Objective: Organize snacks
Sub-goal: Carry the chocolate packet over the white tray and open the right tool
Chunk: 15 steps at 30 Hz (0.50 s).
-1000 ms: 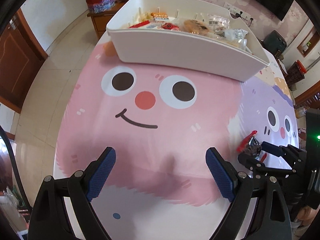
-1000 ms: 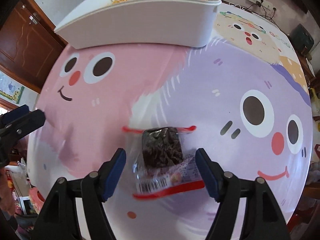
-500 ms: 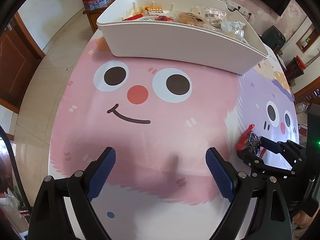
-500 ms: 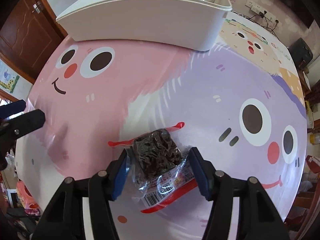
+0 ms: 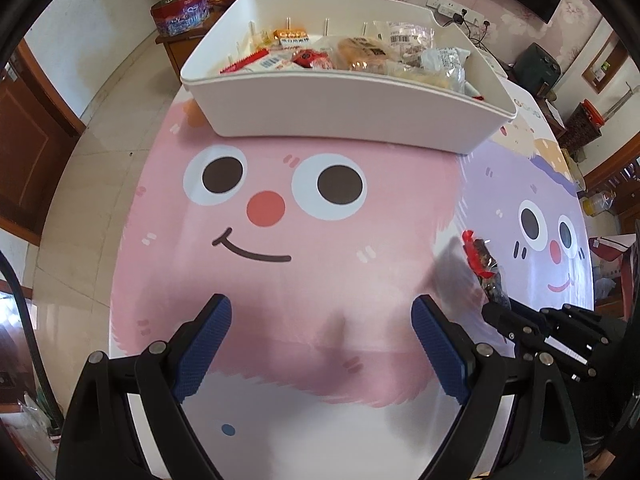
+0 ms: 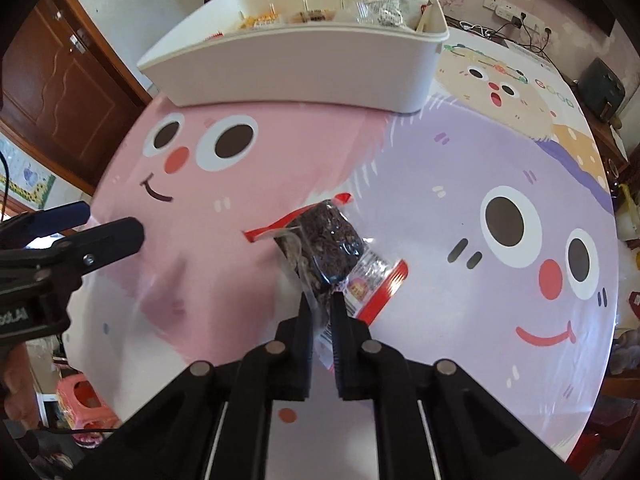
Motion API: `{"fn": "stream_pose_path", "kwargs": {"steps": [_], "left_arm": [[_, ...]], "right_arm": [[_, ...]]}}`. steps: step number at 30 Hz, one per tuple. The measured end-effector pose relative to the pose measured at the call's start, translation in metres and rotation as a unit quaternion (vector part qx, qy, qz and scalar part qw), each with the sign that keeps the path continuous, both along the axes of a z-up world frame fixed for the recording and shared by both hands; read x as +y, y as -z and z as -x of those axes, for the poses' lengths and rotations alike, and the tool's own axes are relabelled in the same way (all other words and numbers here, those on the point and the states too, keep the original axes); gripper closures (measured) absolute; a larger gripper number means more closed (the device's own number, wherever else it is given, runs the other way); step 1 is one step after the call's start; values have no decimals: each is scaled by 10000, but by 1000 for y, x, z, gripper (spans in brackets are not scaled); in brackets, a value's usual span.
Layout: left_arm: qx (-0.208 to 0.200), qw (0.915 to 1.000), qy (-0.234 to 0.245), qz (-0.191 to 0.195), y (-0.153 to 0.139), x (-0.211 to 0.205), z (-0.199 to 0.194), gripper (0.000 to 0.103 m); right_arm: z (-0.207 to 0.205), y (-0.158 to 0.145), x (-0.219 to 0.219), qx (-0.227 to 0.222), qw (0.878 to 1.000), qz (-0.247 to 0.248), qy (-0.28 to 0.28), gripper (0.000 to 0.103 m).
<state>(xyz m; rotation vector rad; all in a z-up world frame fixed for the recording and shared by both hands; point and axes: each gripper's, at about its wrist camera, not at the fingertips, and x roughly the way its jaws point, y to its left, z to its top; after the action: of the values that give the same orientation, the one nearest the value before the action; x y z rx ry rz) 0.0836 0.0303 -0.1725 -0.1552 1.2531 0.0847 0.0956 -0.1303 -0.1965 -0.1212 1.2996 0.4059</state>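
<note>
Right wrist view: a dark snack packet (image 6: pixel 328 248) is pinched by the right gripper (image 6: pixel 320 308) fingers for the white bin (image 6: pixel 304 64) beyond, while the left gripper (image 5: pixel 322 344) is held spread, empty.

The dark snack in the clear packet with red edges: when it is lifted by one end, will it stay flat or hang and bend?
The snack packet will probably sag: its clear film already crumples where the right gripper has its jaws shut on it. The dark block inside looks compact, so that part should stay stiff. The glossy film may slip; the grip is only on the wrapper's end.
</note>
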Motion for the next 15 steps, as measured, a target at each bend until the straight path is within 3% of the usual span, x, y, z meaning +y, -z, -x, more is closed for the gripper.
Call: {"fn": "stream_pose_path", "kwargs": {"steps": [6,15], "left_arm": [[-43,10000,15,-10,-12,5,-6,12],[-322,9995,58,49,-54,15,-24,12]], "right_arm": [[-1,-17,10,-107,9996,-238,56,96],[-12,-83,27,-616,9955,-714,82,96]]}}
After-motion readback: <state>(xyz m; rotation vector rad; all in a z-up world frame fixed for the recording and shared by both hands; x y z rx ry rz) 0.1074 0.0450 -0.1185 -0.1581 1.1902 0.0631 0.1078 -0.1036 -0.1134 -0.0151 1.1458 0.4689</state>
